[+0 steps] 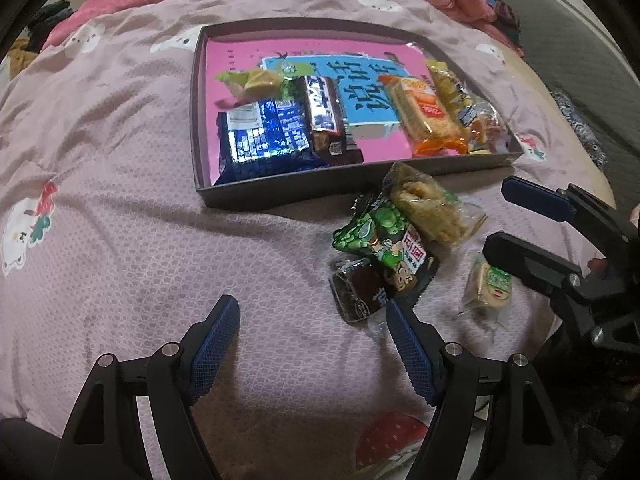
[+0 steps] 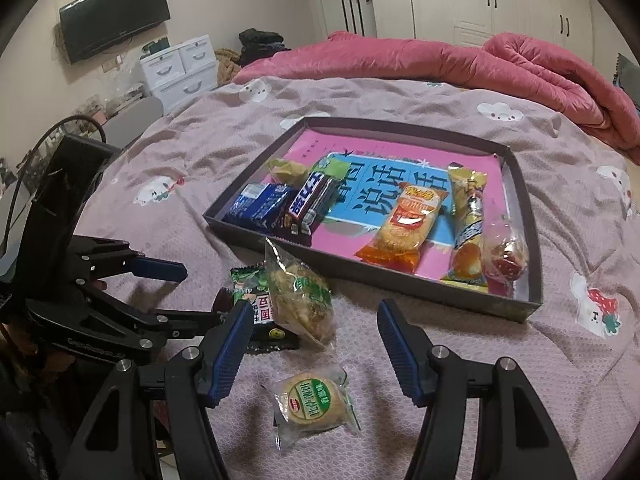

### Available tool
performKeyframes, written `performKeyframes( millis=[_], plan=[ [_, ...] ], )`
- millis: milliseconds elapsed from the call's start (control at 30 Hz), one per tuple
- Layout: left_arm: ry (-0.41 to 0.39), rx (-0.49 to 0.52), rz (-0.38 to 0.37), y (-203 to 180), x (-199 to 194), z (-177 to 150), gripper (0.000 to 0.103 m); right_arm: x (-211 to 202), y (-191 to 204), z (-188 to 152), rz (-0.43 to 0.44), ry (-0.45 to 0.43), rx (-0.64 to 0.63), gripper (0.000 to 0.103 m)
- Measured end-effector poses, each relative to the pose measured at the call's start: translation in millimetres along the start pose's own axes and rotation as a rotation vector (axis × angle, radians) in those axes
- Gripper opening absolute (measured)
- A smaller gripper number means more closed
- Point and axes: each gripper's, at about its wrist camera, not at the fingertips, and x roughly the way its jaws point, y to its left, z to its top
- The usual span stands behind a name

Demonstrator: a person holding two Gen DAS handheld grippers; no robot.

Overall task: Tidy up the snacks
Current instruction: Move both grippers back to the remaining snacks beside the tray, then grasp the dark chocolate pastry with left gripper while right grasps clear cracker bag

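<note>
left wrist view: left hand-held gripper (image 1: 312, 344) spread wide, holding nothing, over the mauve bed cover (image 1: 120, 240). dark shallow box (image 1: 280, 194) sits on the bed with a pink book (image 1: 372, 148) as its floor. in the box i count six to seven snacks here, right edge is cluttered: blue foil pack (image 1: 260, 136), dark chocolate bar (image 1: 324, 114), small green-yellow wrapped piece (image 1: 248, 80), orange cracker pack (image 1: 424, 116), yellow long pack (image 1: 452, 88), clear-wrapped sweet (image 1: 486, 124). outside the box, four snacks on the bed: clear bag of fried pieces (image 1: 432, 208) touching the box front wall, green pea pack (image 1: 384, 244) partly under it, dark brown wrapped cake (image 1: 356, 292) under the pea pack, round biscuit pack (image 1: 490, 284) apart to the right. right hand-held gripper (image 1: 516, 220) also spread, empty, lower finger (image 1: 520, 252) at the biscuit pack. right wrist view: right hand-held gripper (image 2: 314, 332) wide apart, nothing held, round biscuit pack (image 2: 312, 404) lying between and just below its fingers. fried bag (image 2: 300, 296) and pea pack (image 2: 252, 284) ahead left, brown cake (image 2: 224, 300) mostly hidden. box (image 2: 400, 284) holds seven snacks in this view. left hand-held gripper (image 2: 192, 292) spread at left, empty.
</note>
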Motion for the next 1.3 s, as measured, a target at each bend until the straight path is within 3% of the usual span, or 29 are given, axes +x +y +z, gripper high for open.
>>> performKeyframes(
  millis=[333, 733, 1000, 1133, 1300],
  plan=[
    [0.004, 0.013, -0.001, -5.6, 7.2, 2.7, 0.078, 24.0, -2.5, -1.4, -0.009, 0.042, 0.003, 0.063],
    [-0.002, -0.006, -0.011, -7.4, 13.7, 5.8, 0.078, 29.8, 0.1, 1.4, -0.002, 0.023, -0.028, 0.043],
    [-0.005, 0.002, -0.048, -16.1, 16.5, 7.0, 0.047, 35.7, 0.5, 2.9, 0.005, 0.035, -0.028, 0.042],
    [-0.002, -0.002, -0.060, -18.1, 18.2, 7.0, 0.044, 47.3, 3.7, 2.6, -0.017, 0.063, -0.057, 0.041],
    [0.004, -0.022, -0.075, -16.0, 21.0, 8.3, 0.044, 50.6, -4.0, 4.8, 0.021, 0.058, -0.009, 0.037]
  ],
)
